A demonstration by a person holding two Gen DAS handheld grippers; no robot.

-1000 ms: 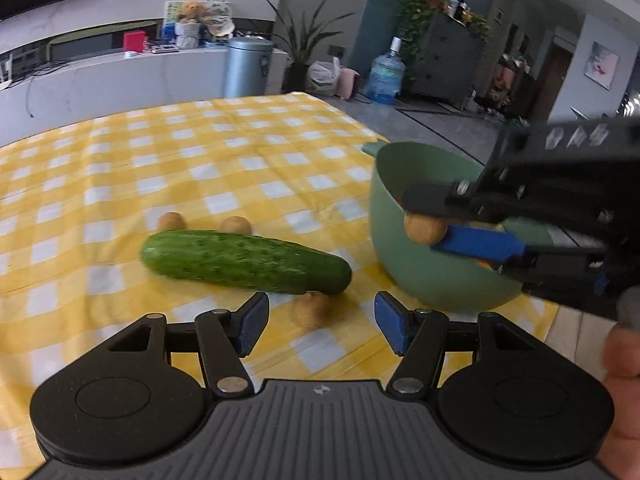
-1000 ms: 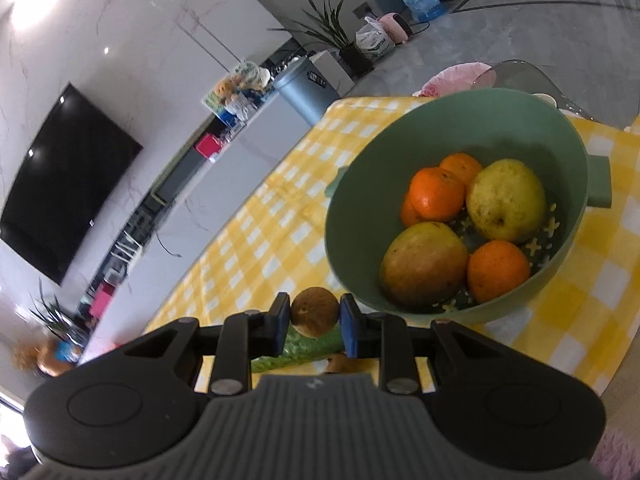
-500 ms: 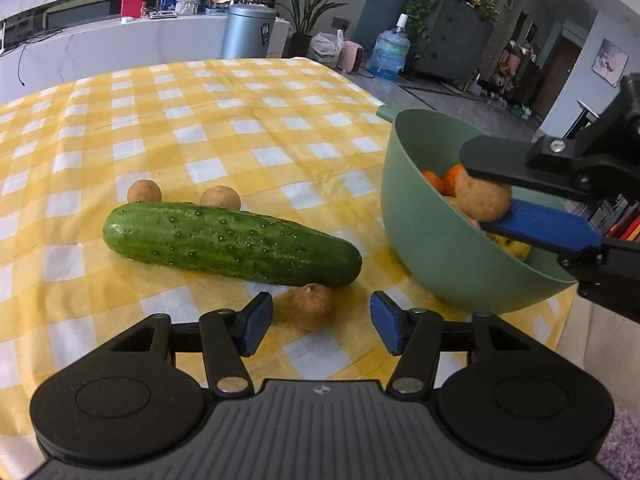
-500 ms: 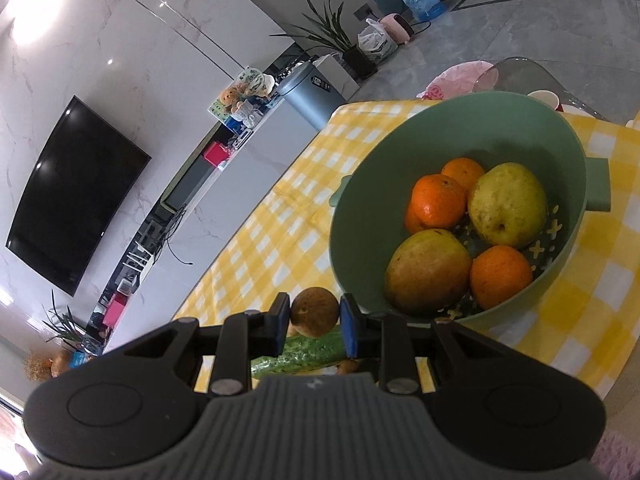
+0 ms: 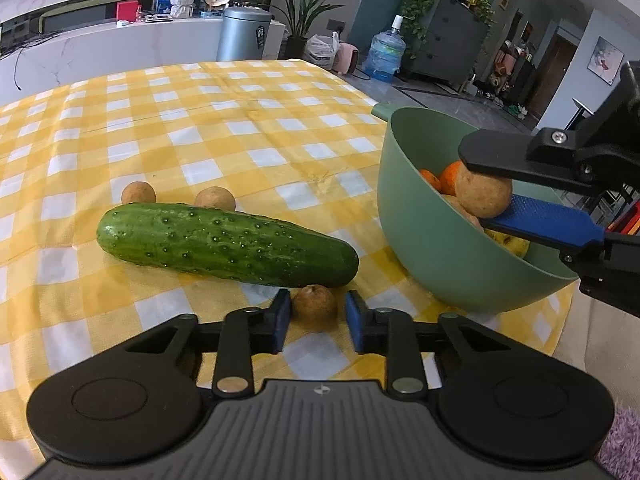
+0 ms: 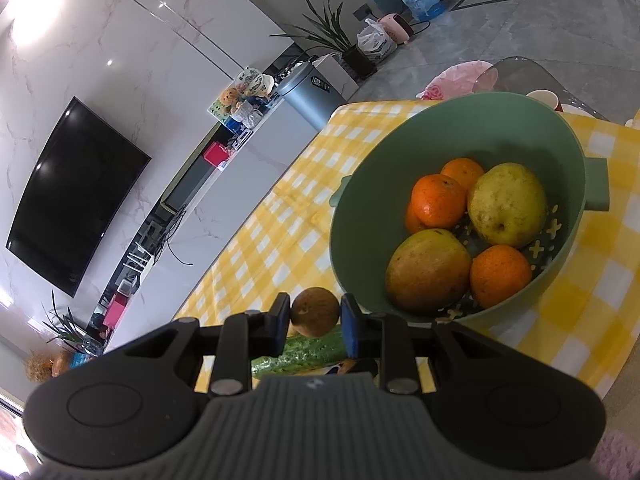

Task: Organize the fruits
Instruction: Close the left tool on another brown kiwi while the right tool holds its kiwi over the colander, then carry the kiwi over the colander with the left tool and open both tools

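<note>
Closing since the earlier frame, the left gripper (image 5: 314, 320) jaws are narrowing around a small brown fruit (image 5: 314, 307) on the bench, just beside the cucumber (image 5: 224, 245).
Right gripper (image 6: 314, 320) jaws are pinching a similar round fruit (image 6: 315, 311) above the green bowl (image 6: 360, 216); these rough, light, thin-shelled fruits probably want gentle hold across the middle.
</note>
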